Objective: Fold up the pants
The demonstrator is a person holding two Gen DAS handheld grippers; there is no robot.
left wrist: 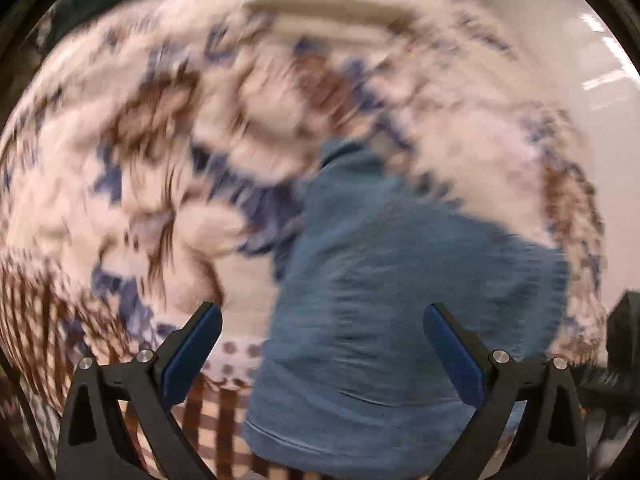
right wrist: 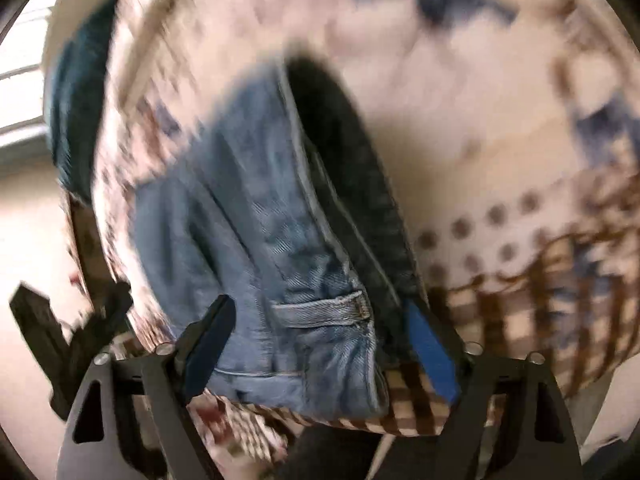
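Denim pants (left wrist: 380,280) lie folded on a patterned blanket (left wrist: 120,160), under the left gripper (left wrist: 322,332), whose jaws stand wide apart, gripping nothing. Further right, the right gripper (right wrist: 320,344) straddles the waistband (right wrist: 332,240); whether its pads press the cloth I cannot tell.

The pants (left wrist: 400,280) lie on a patterned blanket (left wrist: 120,160), which spreads out past them on every side seen. In the left wrist view the left gripper (left wrist: 322,320) hangs above the pants, its 2 fingers (left wrist: 196,344) wide apart, one over the blanket beside the pants' edge, the other over the pants. In the right wrist view the right gripper (right wrist: 324,336) straddles the waistband end of the pants, a belt loop (right wrist: 324,310) between its fingers. Whether they press the cloth is lost in blur.
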